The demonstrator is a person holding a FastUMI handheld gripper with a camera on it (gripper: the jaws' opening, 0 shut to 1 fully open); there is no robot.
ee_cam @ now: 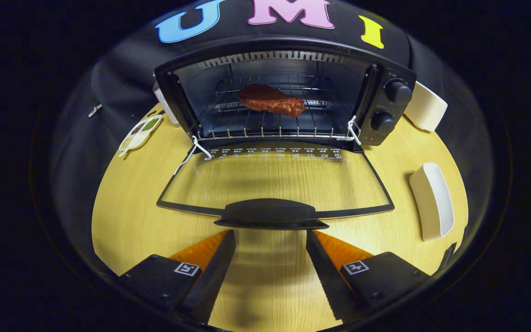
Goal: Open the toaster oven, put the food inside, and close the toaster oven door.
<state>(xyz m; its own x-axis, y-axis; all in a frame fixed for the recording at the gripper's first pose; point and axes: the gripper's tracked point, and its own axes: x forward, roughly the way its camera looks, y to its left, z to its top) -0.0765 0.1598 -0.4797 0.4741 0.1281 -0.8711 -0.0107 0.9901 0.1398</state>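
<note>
The black toaster oven stands at the back of the wooden table with its glass door folded down flat toward me. A brown piece of meat lies on the wire rack inside the oven. The door's black handle sits just ahead of my fingertips. My gripper is open, its two black fingers spread apart with only bare table between them, close below the handle and not touching it.
A white oblong dish lies on the table to the right of the door. Another white container stands beside the oven's knob panel. A small divided tray with seeds rests left of the oven. White strings hang at the door hinges.
</note>
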